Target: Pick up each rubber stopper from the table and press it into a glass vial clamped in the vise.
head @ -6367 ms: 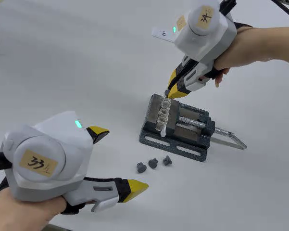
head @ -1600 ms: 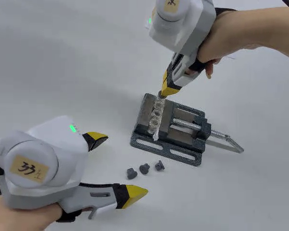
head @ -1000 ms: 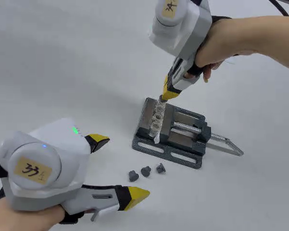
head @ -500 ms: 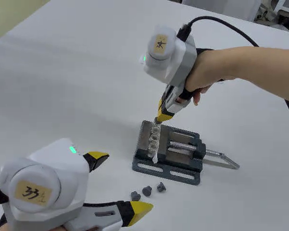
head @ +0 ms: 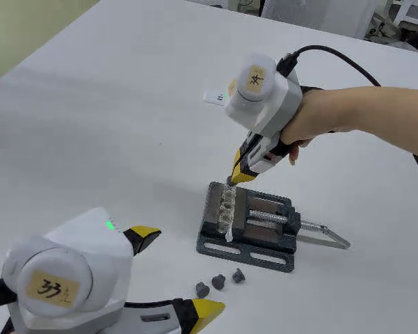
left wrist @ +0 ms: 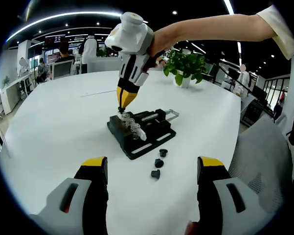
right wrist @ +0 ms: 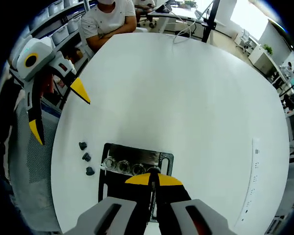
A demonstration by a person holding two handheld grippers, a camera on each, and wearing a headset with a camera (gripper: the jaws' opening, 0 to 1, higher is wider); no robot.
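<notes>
**Right claw clenched at the far vial, three stoppers loose on the table**

The vise (head: 264, 235) sat on the white table (head: 111, 104), right of centre in the head view. A row of glass vials (head: 227, 206) stood clamped upright between its jaws.

The right gripper (head: 236, 178) pointed steeply down, its yellow tips at the mouth of the far vial. In the right gripper view its jaws were closed together. Whether a stopper sat pinched between them could not be told.

Three rubber stoppers (head: 218, 282) lay in a short row on the table just near of the vise, apart from one another.

The left gripper (head: 181, 271) hung at the near left, well apart from the vise. Its jaws were spread wide and held nothing.
</notes>
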